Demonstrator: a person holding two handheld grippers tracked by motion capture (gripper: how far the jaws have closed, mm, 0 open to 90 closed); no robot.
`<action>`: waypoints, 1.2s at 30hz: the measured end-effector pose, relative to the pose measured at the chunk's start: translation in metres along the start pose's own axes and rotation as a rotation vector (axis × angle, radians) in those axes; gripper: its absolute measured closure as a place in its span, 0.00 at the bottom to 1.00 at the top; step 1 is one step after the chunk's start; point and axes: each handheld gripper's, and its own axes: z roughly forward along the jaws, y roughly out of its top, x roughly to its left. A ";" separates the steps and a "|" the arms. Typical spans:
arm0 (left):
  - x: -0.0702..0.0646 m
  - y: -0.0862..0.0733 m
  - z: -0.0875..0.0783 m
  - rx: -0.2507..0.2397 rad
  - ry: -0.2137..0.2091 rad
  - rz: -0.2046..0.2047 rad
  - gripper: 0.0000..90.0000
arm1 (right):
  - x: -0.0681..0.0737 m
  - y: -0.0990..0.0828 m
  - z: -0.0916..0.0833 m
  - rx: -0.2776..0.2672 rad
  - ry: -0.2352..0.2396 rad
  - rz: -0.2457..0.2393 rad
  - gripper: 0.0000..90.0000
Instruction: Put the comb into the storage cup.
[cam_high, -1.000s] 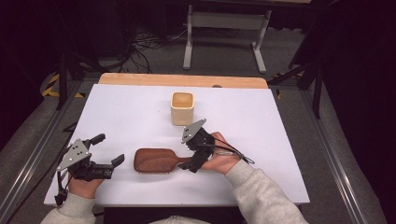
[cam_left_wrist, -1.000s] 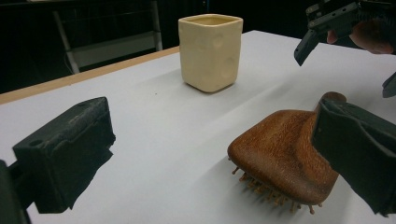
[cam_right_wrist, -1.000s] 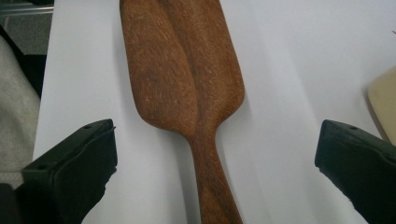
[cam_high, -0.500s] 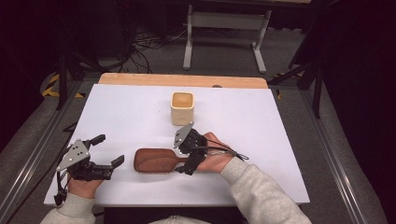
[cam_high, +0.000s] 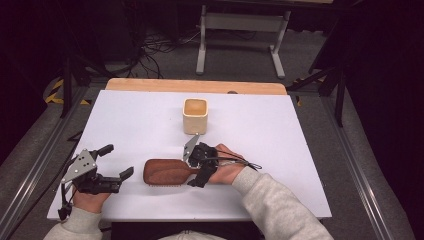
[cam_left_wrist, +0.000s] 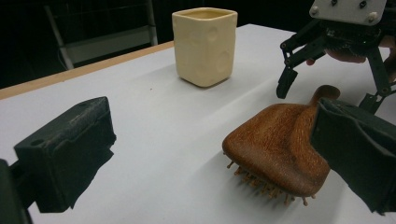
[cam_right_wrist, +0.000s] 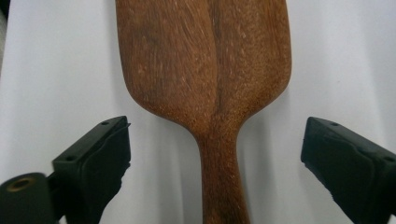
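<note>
A dark wooden hairbrush (cam_high: 167, 172) lies bristles down on the white table (cam_high: 280, 150), with its handle pointing right. My right gripper (cam_high: 191, 171) has come down over the handle (cam_right_wrist: 219, 177). Its jaws stand on either side of the handle without touching it. They are open and have just been closing a little. The pads (cam_right_wrist: 93, 158) show clear gaps to the wood. My left gripper (cam_high: 119, 161) rests open to the left of the brush head (cam_left_wrist: 280, 144), holding nothing. A cream square cup (cam_high: 195, 116) stands upright behind the brush.
The table's wooden back edge (cam_high: 195, 86) lies beyond the cup (cam_left_wrist: 204, 44). A metal stand (cam_high: 240, 30) and cables lie on the floor farther back. Open white surface stretches to the right of my right hand and in the far left corner.
My right gripper has moved left and down, from beside the handle's end to straddling the handle. The left gripper, brush and cup have stayed put.
</note>
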 end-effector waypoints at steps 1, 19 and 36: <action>0.000 0.000 0.000 0.000 0.000 0.000 0.01 | 0.000 0.000 0.001 0.001 0.002 -0.005 0.16; 0.000 0.000 0.001 0.008 0.000 0.005 0.02 | 0.000 0.003 0.008 0.065 0.028 -0.048 0.66; 0.000 0.000 0.000 0.011 -0.009 -0.015 0.05 | 0.004 0.001 0.007 0.047 -0.003 -0.063 0.80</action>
